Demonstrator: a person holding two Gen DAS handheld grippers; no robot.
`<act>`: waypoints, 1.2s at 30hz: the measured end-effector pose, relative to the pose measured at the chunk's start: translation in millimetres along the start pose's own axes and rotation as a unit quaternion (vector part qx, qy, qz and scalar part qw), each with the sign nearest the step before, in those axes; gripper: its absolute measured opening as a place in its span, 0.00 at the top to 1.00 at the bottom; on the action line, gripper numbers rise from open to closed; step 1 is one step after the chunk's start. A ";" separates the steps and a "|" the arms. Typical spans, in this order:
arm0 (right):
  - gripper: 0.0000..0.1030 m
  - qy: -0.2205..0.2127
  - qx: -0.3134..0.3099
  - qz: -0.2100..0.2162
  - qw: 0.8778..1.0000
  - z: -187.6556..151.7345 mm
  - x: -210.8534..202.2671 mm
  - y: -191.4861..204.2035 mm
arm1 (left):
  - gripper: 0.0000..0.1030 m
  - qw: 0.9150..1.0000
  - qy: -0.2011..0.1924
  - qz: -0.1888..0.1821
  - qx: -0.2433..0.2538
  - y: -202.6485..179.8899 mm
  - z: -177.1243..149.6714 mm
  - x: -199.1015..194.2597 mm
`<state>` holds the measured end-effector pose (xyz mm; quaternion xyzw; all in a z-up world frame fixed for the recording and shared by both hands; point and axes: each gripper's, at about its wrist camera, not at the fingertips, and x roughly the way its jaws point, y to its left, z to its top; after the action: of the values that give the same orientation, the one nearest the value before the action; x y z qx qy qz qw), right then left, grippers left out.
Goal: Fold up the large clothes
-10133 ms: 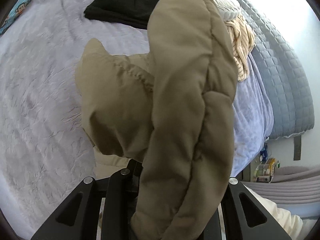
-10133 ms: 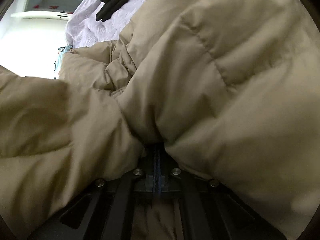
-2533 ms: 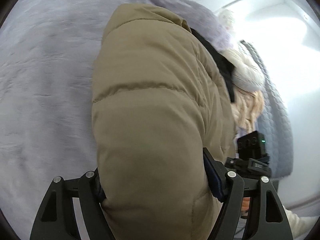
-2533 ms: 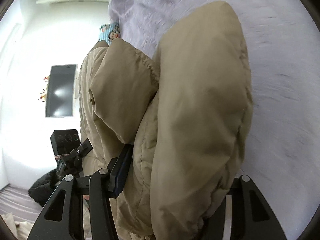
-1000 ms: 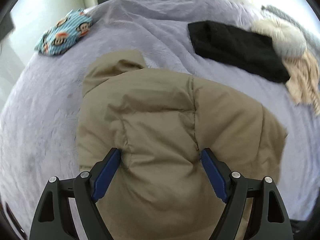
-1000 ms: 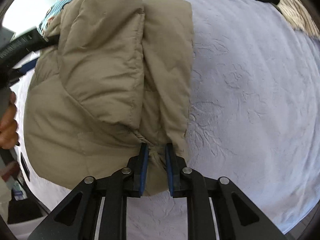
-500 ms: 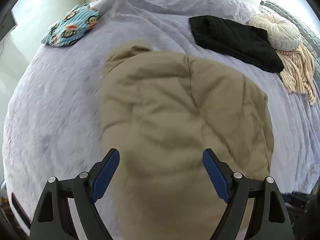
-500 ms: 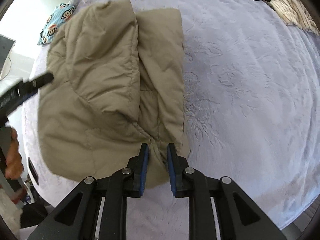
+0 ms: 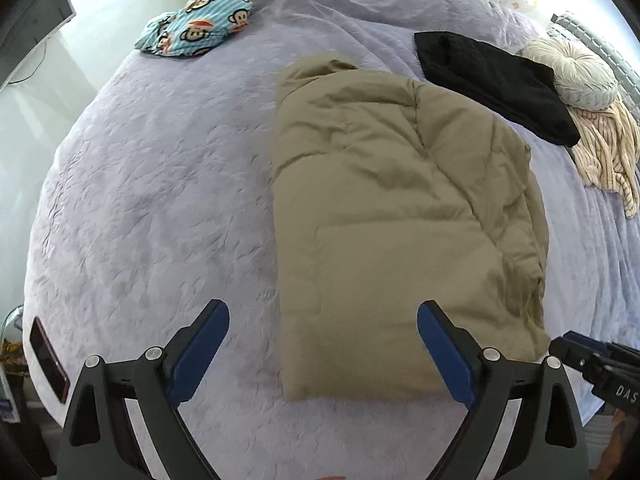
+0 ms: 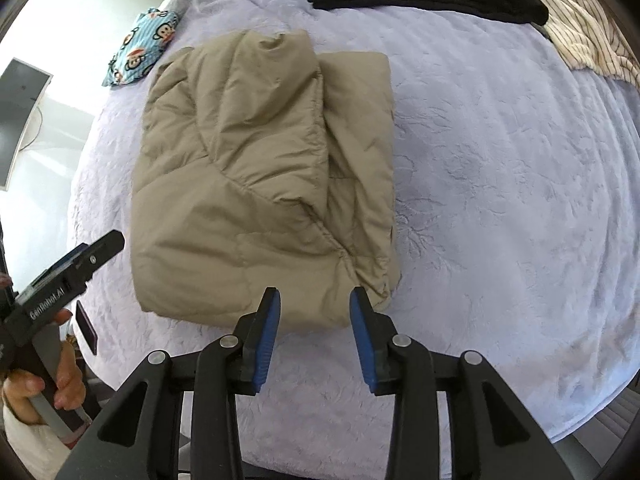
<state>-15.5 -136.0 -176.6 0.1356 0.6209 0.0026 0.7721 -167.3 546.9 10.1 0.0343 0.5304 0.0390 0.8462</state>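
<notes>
The left gripper [image 9: 322, 348] hangs with fingers spreading, empty, above the bed [image 9: 160, 200]; the folded tan puffer jacket [image 9: 392, 216] rests mid-bed, released to settle; the right gripper [image 10: 314, 330] is opening, nothing pinched

Left claw [image 9: 322, 336] opening, empty, above folded tan jacket [image 9: 400, 216].

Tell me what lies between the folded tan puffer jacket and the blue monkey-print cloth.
Only bare lavender bedspread between the folded tan puffer jacket and blue monkey-print cloth; clearest in the left wrist view.
</notes>
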 end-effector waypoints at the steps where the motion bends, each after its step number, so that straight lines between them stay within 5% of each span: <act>1: 0.61 0.002 -0.002 0.002 1.000 -2.0 -0.3 2.0 | 0.07 1.000 0.001 -0.001 -0.004 1.2 -4.6 -2.8; 12: 0.45 -0.017 -0.020 -0.007 1.000 -41.7 -31.7 10.2 | 0.00 1.000 0.002 0.024 -0.008 2.9 -57.3 -39.8; 17: 0.20 -0.059 -0.036 -0.017 0.997 -45.9 -61.7 16.9 | 0.00 0.998 -0.039 0.046 -0.019 3.0 -60.5 -75.1; 23: 0.13 -0.112 -0.057 -0.038 0.991 -45.5 -91.6 28.8 | 0.00 0.996 -0.069 0.051 -0.038 2.9 -60.4 -107.8; 25: 0.00 -0.134 -0.064 -0.041 0.988 -45.4 -101.9 31.2 | 0.00 0.995 -0.076 0.052 -0.041 1.3 -60.0 -116.1; 29: 0.00 -0.168 -0.072 -0.051 0.982 -45.9 -121.8 34.9 | 0.00 0.994 -0.086 0.048 -0.045 -1.0 -58.1 -129.4; 36: 0.00 -0.167 -0.084 -0.050 0.981 -43.2 -134.4 37.7 | 0.00 0.991 -0.108 0.055 -0.048 -5.9 -57.7 -152.9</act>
<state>-81.5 -113.9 -48.1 0.0378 0.4872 -0.0066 0.8725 -285.5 526.3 121.3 0.0270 0.4308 0.1068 0.8957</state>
